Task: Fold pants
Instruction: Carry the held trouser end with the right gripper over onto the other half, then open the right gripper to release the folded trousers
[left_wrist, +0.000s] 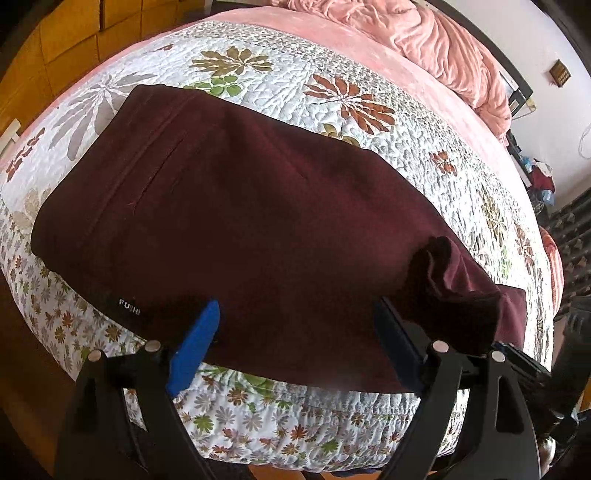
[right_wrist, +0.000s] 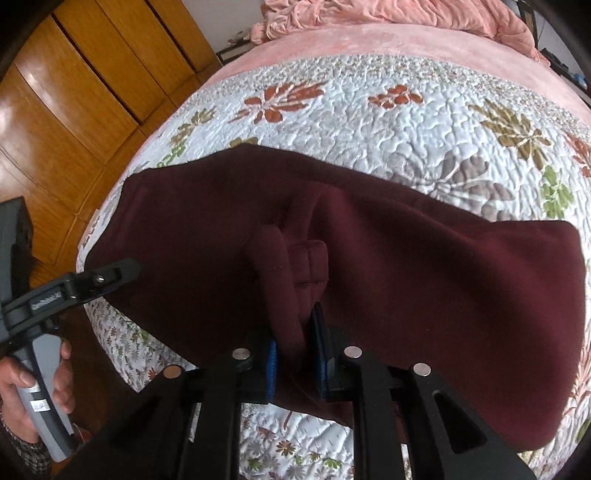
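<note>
**Maroon pants on the bed, right fingers pinching a bunched fold**

At the far left of the right wrist view, a person's hand (right_wrist: 35, 387) grips the grey handle of the left gripper (right_wrist: 110, 275), whose dark tip reaches to the near left edge of the pants (right_wrist: 424, 280). In its own camera the left gripper (left_wrist: 299, 343) has its fingers (left_wrist: 195, 347) spread wide, one blue pad on each side above the near edge of the cloth, with nothing pinched between them. A small white "FUSHI" label (left_wrist: 129, 307) sits on the fabric just left of the left pad.

The pants lie folded across a white quilt (left_wrist: 369, 122) printed with flowers, near the front edge of the bed. A pink sheet (right_wrist: 369, 42) shows beyond the quilt, and a rumpled pink blanket (left_wrist: 443, 40) lies at the far end. A wooden wardrobe (right_wrist: 92, 74) stands to the left of the bed.

Toward the right, the right gripper (right_wrist: 297, 354) has its fingers nearly closed on a raised, bunched fold of the pants, a hemmed edge standing up just beyond the blue pads. In the left wrist view that lifted bunch rises beside the right-hand finger
</note>
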